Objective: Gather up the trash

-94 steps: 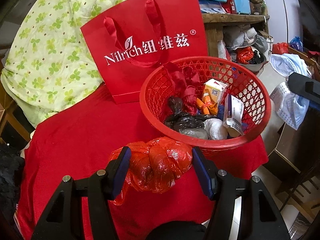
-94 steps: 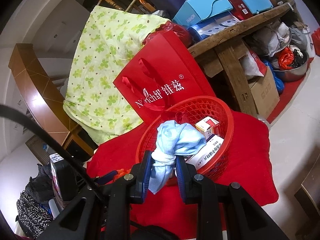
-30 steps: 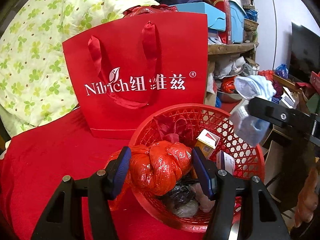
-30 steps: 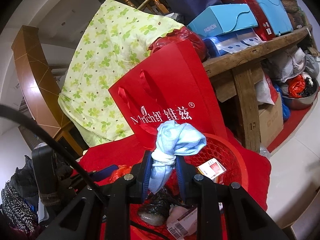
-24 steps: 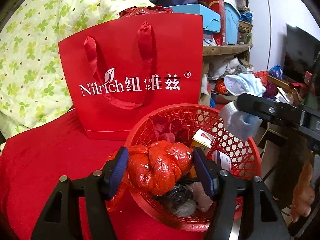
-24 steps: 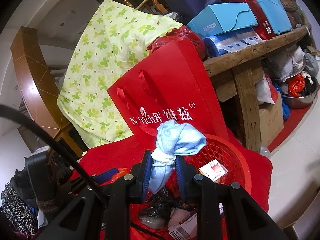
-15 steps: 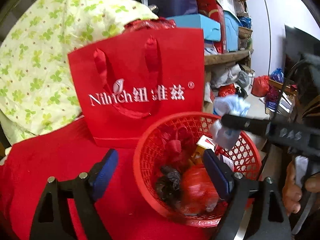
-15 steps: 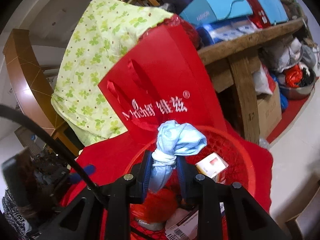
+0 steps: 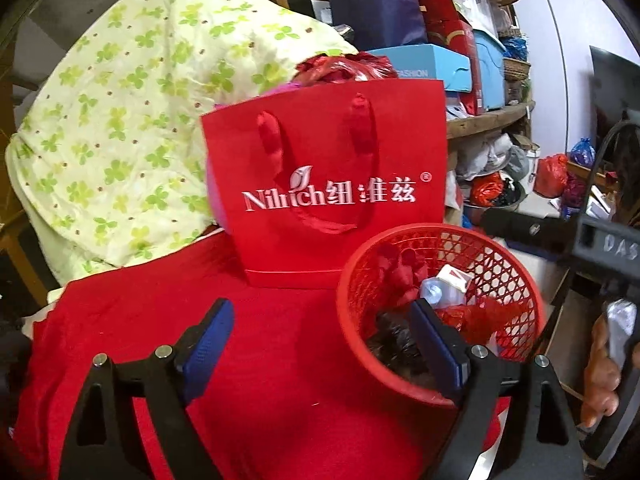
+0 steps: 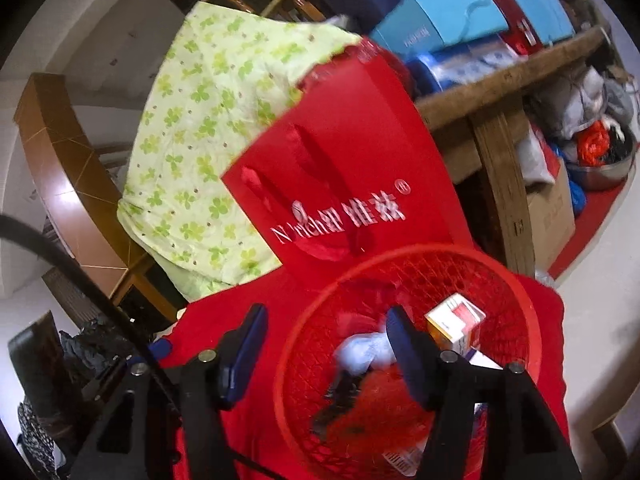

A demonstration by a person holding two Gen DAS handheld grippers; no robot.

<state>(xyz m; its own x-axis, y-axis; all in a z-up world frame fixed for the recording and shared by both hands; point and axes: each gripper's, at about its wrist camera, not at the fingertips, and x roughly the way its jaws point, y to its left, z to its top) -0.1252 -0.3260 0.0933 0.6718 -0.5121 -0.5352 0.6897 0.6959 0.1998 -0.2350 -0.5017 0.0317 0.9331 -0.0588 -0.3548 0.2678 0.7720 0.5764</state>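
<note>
A red mesh basket (image 9: 440,231) (image 10: 400,250) stands on a red cloth (image 9: 280,360). In it lie a crumpled red plastic bag (image 9: 470,316) (image 10: 384,396), a light blue cloth (image 9: 432,292) (image 10: 362,350), a small carton (image 9: 454,276) (image 10: 456,322) and a black bag (image 9: 394,334). My left gripper (image 9: 318,312) is open and empty, just left of the basket. The jaws of my right gripper (image 10: 326,316) are opening above the basket's left rim, with nothing between the pads. The blue cloth lies below the right finger.
A red paper gift bag (image 9: 340,200) (image 10: 348,184) stands behind the basket against a green clover quilt (image 9: 120,120). To the right, a wooden shelf (image 10: 500,80) holds boxes above a cardboard box (image 10: 550,216) and a metal bowl (image 10: 604,172). A hand (image 9: 604,372) shows at the right edge.
The left gripper opened, dropped the red plastic bag into the basket and drew back to the left. The right gripper let go of the blue cloth, which now lies in the basket.
</note>
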